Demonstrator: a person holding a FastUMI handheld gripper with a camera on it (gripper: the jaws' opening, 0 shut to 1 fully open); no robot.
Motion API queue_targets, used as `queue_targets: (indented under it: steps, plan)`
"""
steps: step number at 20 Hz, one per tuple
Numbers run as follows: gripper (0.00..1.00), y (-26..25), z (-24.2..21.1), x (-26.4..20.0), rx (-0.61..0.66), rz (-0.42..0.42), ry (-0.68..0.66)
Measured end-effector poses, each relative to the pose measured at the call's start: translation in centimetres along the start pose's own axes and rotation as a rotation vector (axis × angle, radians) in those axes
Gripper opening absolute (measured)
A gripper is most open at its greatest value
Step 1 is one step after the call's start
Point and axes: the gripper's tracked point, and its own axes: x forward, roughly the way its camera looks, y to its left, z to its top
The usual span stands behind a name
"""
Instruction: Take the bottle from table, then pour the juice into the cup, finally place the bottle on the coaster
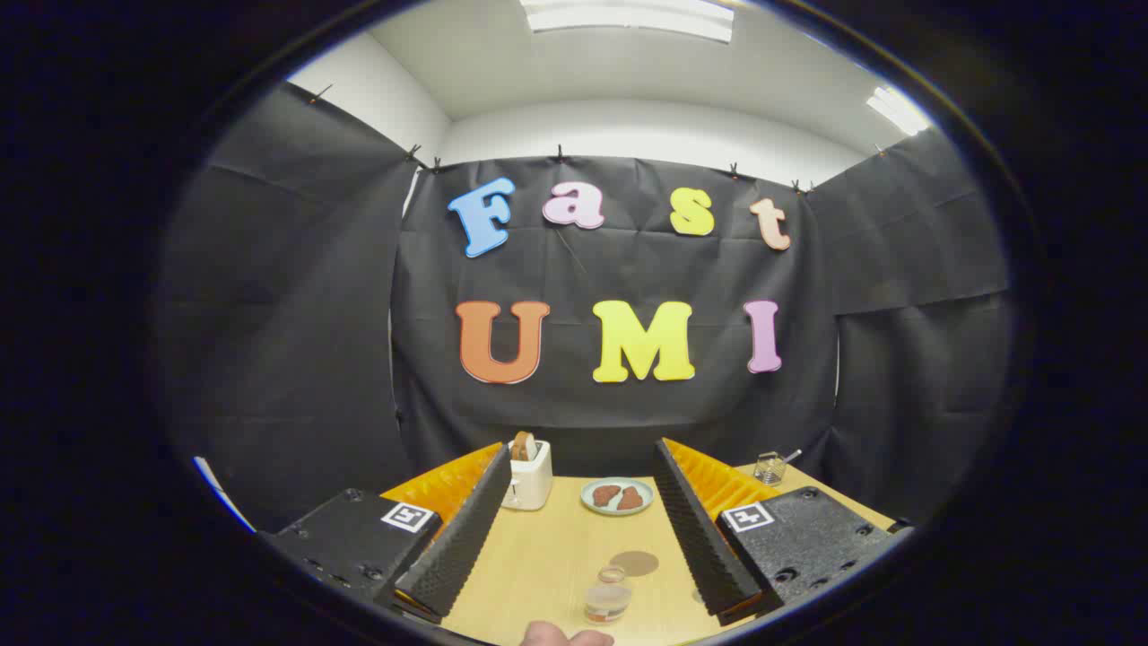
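A: Surface and room, quick.

B: Light wood-look table (pixel 547 565), smooth, pale tan top. Black cloth booth wall (pixel 296 359) behind and on both sides, wrinkled, clipped along its top edge. White wall and ceiling above, with bright strip lights (pixel 628 16).

A: Gripper?

B: The gripper (pixel 574 583) hangs over the near part of the table, fingers (pixel 457 556) spread wide with nothing between the pads. Pads are ribbed, wedge-shaped. Blocky bodies behind them each carry a square marker tag (pixel 409 516).

A: Task things?

B: Between the fingers, close in, a small clear glass cup (pixel 608 596), round, low, with a coloured band near its base. Just beyond it lies a flat round coaster (pixel 634 563), dull brown, matte. Can't pick out a bottle for sure.

A: What else?

B: Beyond the fingertips, near the left finger, a white boxy toaster (pixel 529 480) with a toast slice sticking up. Further ahead between the fingers, a pale round plate (pixel 616 496) with two brownish pieces on it. Past the right finger, by the cloth, a small clear glass jar (pixel 769 467) with a stick or spoon in it. A bit of a hand (pixel 563 636) sits nearest, below the cup.
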Motion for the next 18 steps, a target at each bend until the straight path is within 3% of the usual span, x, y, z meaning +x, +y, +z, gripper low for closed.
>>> queue_targets:
  steps: [18]
  plan:
    - [1.00,-0.19,-0.51,0.22,0.008,-0.018,0.014]
